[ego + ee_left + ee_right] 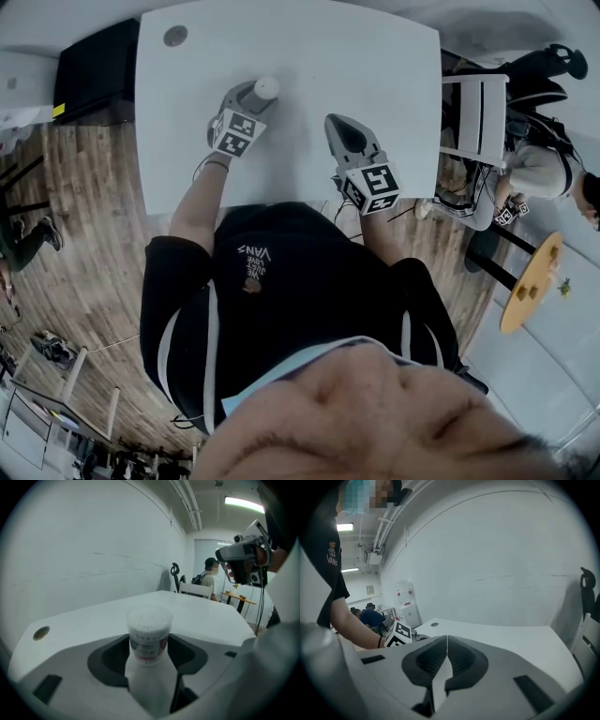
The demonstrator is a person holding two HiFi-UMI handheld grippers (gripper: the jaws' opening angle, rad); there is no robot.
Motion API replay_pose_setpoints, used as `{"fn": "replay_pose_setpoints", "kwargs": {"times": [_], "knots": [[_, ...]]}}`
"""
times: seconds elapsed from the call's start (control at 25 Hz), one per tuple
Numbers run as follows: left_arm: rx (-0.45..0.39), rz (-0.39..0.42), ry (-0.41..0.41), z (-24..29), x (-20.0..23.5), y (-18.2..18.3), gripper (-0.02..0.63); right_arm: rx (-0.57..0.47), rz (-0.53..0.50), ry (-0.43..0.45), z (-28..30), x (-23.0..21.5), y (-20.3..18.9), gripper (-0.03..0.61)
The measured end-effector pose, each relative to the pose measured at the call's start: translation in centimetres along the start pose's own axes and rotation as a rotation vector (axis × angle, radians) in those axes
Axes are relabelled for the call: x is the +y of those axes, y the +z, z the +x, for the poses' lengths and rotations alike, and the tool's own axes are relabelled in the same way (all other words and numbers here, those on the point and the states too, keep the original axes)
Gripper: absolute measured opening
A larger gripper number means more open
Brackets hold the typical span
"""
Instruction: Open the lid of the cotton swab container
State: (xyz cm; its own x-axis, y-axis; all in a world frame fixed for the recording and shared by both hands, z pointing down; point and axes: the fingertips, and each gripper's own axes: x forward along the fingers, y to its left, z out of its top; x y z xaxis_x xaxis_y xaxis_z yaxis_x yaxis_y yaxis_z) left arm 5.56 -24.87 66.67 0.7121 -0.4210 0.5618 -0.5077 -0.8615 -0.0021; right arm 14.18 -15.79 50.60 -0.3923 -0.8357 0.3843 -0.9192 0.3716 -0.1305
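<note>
table (309, 56): white | left gripper (249, 96): clamped on cotton swab container (149, 634), upright near table centre | right gripper (446, 639): closed, empty, at container's 4 o'clock | container: likely light, slick, thin plastic | lid (150, 615): pinch rim gently

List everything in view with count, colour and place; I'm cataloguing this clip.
table: one, white, centre
swab container: one, clear, pink label, in the left claw
cable hole: one, grey, table's far left corner
chair: one, white, right of table
round table: one, wooden, lower right
box: one, black, left of table
person: one, pale top, beside the chair
left claw: one, grey, shut on the swab container
right claw: one, grey, shut, empty, over the table
</note>
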Motion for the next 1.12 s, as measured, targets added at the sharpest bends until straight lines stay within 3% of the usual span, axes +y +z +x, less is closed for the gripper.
{"fn": "replay_pose_setpoints", "kwargs": {"times": [0.24,0.84,1.12], "knots": [[-0.029,-0.002,0.013,-1.1,0.4,1.2,0.256,-0.013,-0.012,0.02,0.5,0.5,0.7,0.014],[-0.209,0.034,0.091,-8.0,0.6,7.9,0.256,-0.101,-0.061,0.122,1.3,3.8,4.2,0.014],[-0.242,0.039,0.134,-11.1,-0.2,9.2,0.256,-0.123,-0.079,0.171,1.2,5.3,4.8,0.014]]}}
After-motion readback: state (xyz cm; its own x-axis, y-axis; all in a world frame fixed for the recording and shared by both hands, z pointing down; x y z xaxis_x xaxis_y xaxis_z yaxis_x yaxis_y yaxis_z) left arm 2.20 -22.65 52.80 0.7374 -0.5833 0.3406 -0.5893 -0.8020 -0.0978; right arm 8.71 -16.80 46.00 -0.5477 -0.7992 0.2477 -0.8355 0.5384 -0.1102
